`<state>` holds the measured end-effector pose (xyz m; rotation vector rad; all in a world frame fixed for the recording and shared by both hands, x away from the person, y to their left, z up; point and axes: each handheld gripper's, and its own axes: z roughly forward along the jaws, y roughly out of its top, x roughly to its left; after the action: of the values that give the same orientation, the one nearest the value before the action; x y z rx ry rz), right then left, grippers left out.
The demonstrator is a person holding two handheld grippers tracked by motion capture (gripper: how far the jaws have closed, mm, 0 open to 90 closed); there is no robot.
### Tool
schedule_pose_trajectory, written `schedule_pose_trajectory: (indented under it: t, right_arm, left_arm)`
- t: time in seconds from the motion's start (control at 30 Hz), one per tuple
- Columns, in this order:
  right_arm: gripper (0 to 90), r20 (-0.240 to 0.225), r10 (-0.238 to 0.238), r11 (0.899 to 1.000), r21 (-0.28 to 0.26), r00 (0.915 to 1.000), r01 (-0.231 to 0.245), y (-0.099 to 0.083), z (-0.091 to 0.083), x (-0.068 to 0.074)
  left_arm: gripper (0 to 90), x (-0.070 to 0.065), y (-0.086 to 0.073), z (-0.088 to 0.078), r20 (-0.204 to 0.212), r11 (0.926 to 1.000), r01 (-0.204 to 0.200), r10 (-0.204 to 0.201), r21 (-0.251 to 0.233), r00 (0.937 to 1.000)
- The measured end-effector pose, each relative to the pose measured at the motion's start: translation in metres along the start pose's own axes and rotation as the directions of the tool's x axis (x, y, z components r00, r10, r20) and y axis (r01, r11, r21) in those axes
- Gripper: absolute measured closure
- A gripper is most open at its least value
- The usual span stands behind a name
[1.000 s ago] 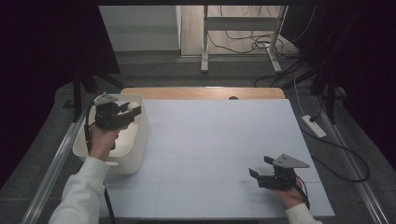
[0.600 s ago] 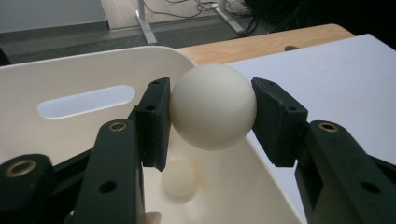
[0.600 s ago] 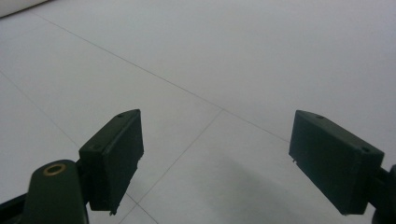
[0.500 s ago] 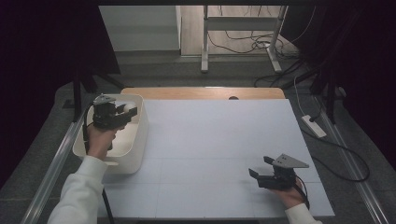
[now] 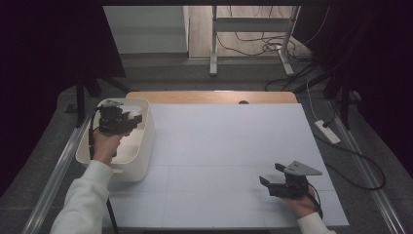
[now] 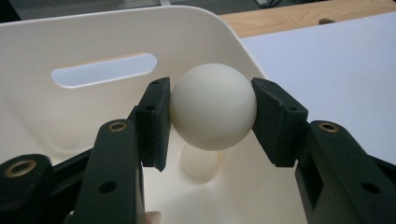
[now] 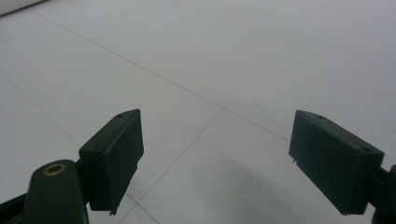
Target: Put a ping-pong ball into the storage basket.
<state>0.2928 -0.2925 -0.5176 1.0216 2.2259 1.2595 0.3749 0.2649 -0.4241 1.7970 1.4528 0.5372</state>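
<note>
Pinching the white ball, the left gripper has shifted slightly over the bin (right gripper spread, idle), release seemingly near.

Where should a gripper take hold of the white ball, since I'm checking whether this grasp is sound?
Across its widest middle, as the left gripper does now: one pad on each opposite side of the white ball, coming in from above the white bin. A smooth sphere would likely slip out of any off-centre pinch.

High view looks down over the table; both gripper views sit close, sharing its white top.
</note>
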Motion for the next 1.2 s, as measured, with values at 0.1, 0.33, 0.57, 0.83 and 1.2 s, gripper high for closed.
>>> schedule_pose_trajectory:
  t: [0.1,0.33,0.57,0.83,1.2]
  right_arm:
    - [17.5,0.002,-0.002,1.000,0.002,1.0000,0.002,0.000,0.000,0.000]
    - [17.5,0.001,0.001,1.000,0.000,1.0000,-0.001,0.000,0.000,0.000]
    - [17.5,0.003,-0.002,1.000,0.002,1.0000,0.002,0.000,0.000,0.000]
    - [17.5,0.004,-0.003,1.000,0.003,1.0000,0.003,0.000,0.000,0.000]
    - [17.5,0.001,0.001,1.000,0.000,1.0000,-0.001,0.000,0.000,0.000]
  left_arm:
    - [50.0,0.000,0.001,0.001,-0.007,1.0000,-0.001,0.001,0.007,1.0000]
    - [45.2,0.001,0.002,0.000,-0.014,1.0000,0.002,-0.002,0.000,0.9999]
    - [23.4,-0.002,0.002,-0.007,-0.040,0.9993,-0.009,0.007,-0.036,0.9992]
    - [22.8,-0.007,0.003,-0.015,0.052,0.9971,-0.008,0.012,-0.076,0.9986]
    - [22.4,-0.030,0.008,-0.027,0.151,0.9884,-0.055,0.077,-0.141,0.9856]
